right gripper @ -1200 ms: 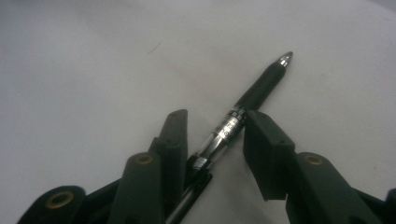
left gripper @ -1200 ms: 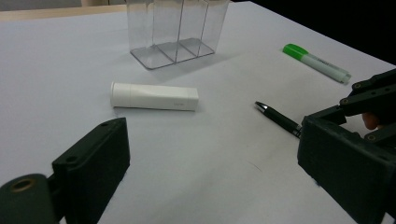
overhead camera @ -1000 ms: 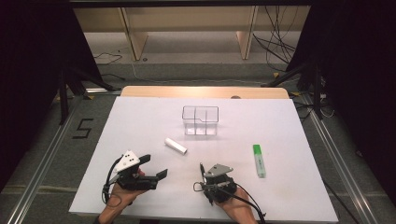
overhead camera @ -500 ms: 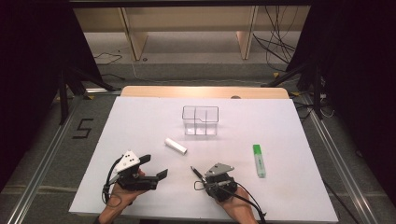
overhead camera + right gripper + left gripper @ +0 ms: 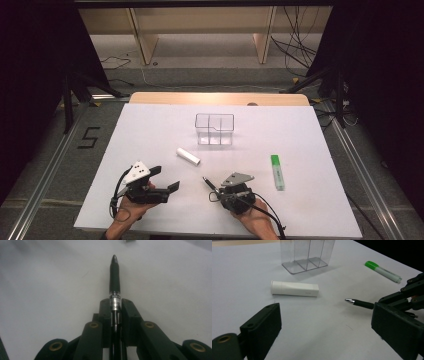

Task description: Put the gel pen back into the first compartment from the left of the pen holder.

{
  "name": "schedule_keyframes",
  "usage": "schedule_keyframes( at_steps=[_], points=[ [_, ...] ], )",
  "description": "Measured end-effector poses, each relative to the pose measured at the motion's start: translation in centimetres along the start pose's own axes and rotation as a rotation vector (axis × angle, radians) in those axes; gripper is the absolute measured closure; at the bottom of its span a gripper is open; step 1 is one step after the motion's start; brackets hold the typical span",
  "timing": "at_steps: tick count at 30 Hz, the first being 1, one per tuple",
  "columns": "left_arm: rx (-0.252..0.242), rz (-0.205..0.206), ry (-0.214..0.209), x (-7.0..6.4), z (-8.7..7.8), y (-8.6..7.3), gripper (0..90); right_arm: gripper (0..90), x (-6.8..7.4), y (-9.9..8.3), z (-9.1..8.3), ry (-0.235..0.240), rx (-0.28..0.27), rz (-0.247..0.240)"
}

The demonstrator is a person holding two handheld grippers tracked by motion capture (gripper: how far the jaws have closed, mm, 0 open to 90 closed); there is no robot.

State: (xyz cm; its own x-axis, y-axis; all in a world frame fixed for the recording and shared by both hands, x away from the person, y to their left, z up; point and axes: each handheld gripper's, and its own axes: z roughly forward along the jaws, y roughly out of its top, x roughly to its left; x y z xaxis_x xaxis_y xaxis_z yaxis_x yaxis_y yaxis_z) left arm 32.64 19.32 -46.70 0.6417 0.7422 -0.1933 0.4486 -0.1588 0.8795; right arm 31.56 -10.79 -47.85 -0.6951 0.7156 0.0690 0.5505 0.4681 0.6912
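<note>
At the near edge of the white table, the right claw has its two black jaws pressed in on a black pen, pinching the barrel just behind the clear banded section so that the dark grip and tip jut straight out ahead of the jaws, with the white surface behind them. In the high view the right claw sits in the person's right hand, and the pen points away and to the left from it. To the left of that claw, the left claw is held in the person's left hand with its jaws spread wide, holding and touching nothing; in its own view the two black pads stand far apart with bare table between them, and the pen's silver tip shows just ahead of its right jaw. Ahead of the left claw lies a white tube on its side, near but clear of the jaws. Off to the right of the right claw, well apart, lies a green highlighter. Farthest out, beyond the tube, stands a clear divided box, upright.
</note>
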Motion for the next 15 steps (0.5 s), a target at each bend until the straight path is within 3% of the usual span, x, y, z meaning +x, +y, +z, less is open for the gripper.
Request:
schedule_keyframes(
  at_steps=[7, 11, 15],
  points=[
    [0.014, -0.104, -0.036, 0.0, 0.5, 0.1, 9.5, 80.1, -1.4, 0.7, -1.8, 0.033, -0.117, 0.064],
    [0.039, -0.092, -0.054, -0.9, 1.1, 0.2, 9.5, 80.1, -1.4, 0.8, -2.3, 0.031, -0.146, 0.06],
    [0.035, -0.16, -0.122, -1.7, 1.7, 0.4, 9.7, 80.1, -1.1, 1.1, -2.8, 0.03, -0.188, 0.043]
  ],
)
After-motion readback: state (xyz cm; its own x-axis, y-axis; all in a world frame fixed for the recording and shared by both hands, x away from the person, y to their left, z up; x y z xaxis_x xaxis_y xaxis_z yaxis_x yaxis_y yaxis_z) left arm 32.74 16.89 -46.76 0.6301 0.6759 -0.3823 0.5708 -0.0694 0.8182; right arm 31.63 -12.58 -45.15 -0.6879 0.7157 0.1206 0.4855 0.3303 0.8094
